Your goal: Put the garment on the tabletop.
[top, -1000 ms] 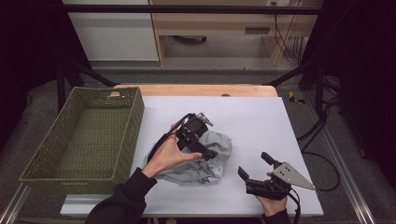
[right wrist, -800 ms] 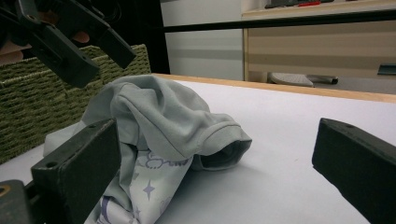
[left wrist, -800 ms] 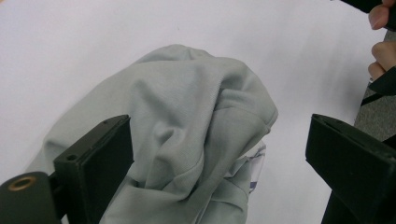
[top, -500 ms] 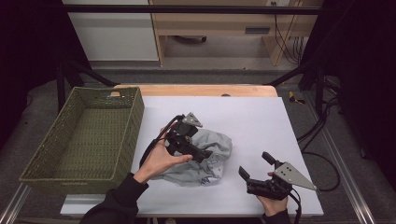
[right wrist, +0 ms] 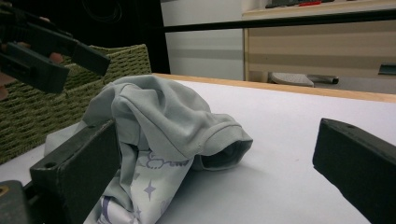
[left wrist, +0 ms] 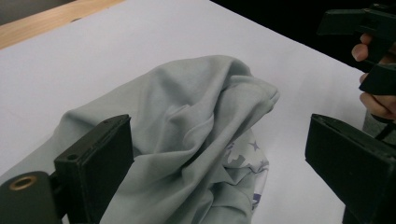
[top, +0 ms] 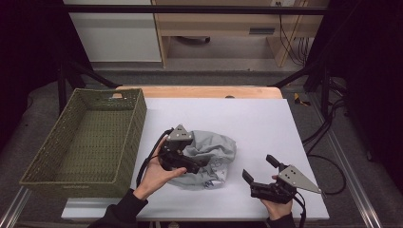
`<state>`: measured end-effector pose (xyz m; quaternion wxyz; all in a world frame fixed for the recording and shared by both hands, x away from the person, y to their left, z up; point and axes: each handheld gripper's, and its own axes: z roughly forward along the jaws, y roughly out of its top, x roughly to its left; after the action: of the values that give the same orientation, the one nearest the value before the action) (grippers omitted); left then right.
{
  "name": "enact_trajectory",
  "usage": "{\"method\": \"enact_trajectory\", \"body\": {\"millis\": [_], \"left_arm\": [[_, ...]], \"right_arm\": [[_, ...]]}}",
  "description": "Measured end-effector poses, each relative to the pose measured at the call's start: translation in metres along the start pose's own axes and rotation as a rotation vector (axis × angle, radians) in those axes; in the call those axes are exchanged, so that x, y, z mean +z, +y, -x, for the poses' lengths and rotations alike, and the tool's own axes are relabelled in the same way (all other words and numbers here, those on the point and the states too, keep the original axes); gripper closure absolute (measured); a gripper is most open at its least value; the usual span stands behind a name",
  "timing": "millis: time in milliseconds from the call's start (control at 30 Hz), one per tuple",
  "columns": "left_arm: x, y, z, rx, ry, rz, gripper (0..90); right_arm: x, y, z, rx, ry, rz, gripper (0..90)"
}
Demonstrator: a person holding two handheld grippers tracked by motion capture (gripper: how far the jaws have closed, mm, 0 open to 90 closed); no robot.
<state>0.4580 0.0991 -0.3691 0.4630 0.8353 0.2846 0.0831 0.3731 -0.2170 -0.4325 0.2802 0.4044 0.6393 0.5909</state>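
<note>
Crumpled grey cloth (top: 209, 159) with a pale patch of purple stars and print lies heaped on the white table (top: 266, 123), right under and ahead of the left tool (top: 197, 164). That tool, held in the person's left hand (top: 154, 173), hovers over the cloth's near-left part with its jaws spread wide; in the left gripper view (left wrist: 219, 154) the fabric bulges up between the two black jaws without being pinched. The right tool (top: 259, 168) sits off to the cloth's right, near the table's front edge, gripped by the right hand (top: 278, 206), its jaws also released and apart with bare table between them in the right gripper view (right wrist: 210, 177). A green woven basket (top: 128, 123) stands beyond the left tool's outer side, just beside the cloth.
</note>
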Motion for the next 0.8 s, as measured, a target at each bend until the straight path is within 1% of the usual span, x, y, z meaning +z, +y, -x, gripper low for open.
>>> {"method": "enact_trajectory", "body": {"millis": [33, 67, 100, 133, 167, 233, 267, 300, 333, 367, 400, 433, 467, 567, 667, 700, 733, 767, 800], "left_arm": [[-0.001, -0.003, 0.0, 0.0, 0.004, 0.016, 7.5], [-0.001, -0.003, 0.0, 0.0, 0.004, 0.016, 7.9], [-0.004, -0.009, 0.001, -0.003, -0.003, 0.054, 8.5], [-0.005, -0.012, 0.002, -0.007, 0.0, 0.075, 8.2], [-0.005, -0.012, 0.002, -0.007, 0.0, 0.075, 9.0], [-0.008, -0.018, 0.003, -0.005, -0.001, 0.099, 8.8], [-0.01, -0.02, 0.003, -0.002, 0.004, 0.104, 8.7], [-0.011, -0.023, 0.004, -0.002, 0.014, 0.116, 8.6], [-0.014, -0.028, 0.004, -0.003, 0.018, 0.134, 8.5], [-0.014, -0.028, 0.004, -0.003, 0.018, 0.134, 8.6], [-0.019, -0.035, 0.004, -0.005, 0.033, 0.168, 9.1], [-0.019, -0.035, 0.004, -0.005, 0.033, 0.168, 9.4], [-0.023, -0.041, 0.002, -0.017, 0.038, 0.19, 9.4], [-0.027, -0.048, 0.001, -0.024, 0.052, 0.197, 9.6], [-0.037, -0.061, 0.0, -0.034, 0.081, 0.23, 9.2], [-0.037, -0.061, 0.0, -0.034, 0.081, 0.23, 9.4], [-0.042, -0.067, 0.001, -0.033, 0.098, 0.243, 9.2], [-0.042, -0.067, 0.001, -0.033, 0.098, 0.243, 9.2], [-0.046, -0.07, 0.001, -0.032, 0.111, 0.255, 9.2]], "right_arm": [[0.0, 0.0, 0.001, -0.008, 0.002, 0.0, 1.0], [0.0, 0.0, 0.001, -0.009, 0.001, 0.0, 1.0], [0.0, 0.0, 0.001, -0.008, 0.003, 0.002, 0.9], [0.0, 0.0, 0.001, -0.002, 0.004, 0.002, 0.9], [0.0, 0.0, 0.001, -0.002, 0.004, 0.002, 0.9], [-0.001, 0.0, 0.0, 0.005, 0.001, -0.002, 0.9], [0.0, 0.0, 0.0, 0.004, 0.001, -0.001, 0.9], [0.0, 0.0, 0.0, 0.004, 0.001, -0.003, 0.9], [0.0, 0.0, 0.001, -0.006, 0.004, 0.001, 0.8], [0.0, 0.0, 0.001, -0.006, 0.003, 0.001, 0.8], [0.0, 0.0, 0.001, -0.007, 0.004, 0.0, 0.8], [0.0, 0.0, 0.001, -0.008, 0.004, 0.001, 0.8], [0.0, 0.0, 0.001, -0.007, 0.006, 0.005, 0.7], [0.0, -0.001, 0.0, -0.006, 0.01, 0.001, 0.6], [0.0, -0.001, 0.0, 0.005, 0.006, -0.004, 0.5], [0.0, -0.001, -0.001, 0.005, 0.006, -0.005, 0.5], [0.0, -0.001, 0.0, -0.003, 0.01, 0.002, 0.5], [0.0, -0.001, 0.0, -0.003, 0.01, 0.002, 0.5], [0.0, -0.001, 0.0, -0.002, 0.006, -0.001, 0.4]]}}
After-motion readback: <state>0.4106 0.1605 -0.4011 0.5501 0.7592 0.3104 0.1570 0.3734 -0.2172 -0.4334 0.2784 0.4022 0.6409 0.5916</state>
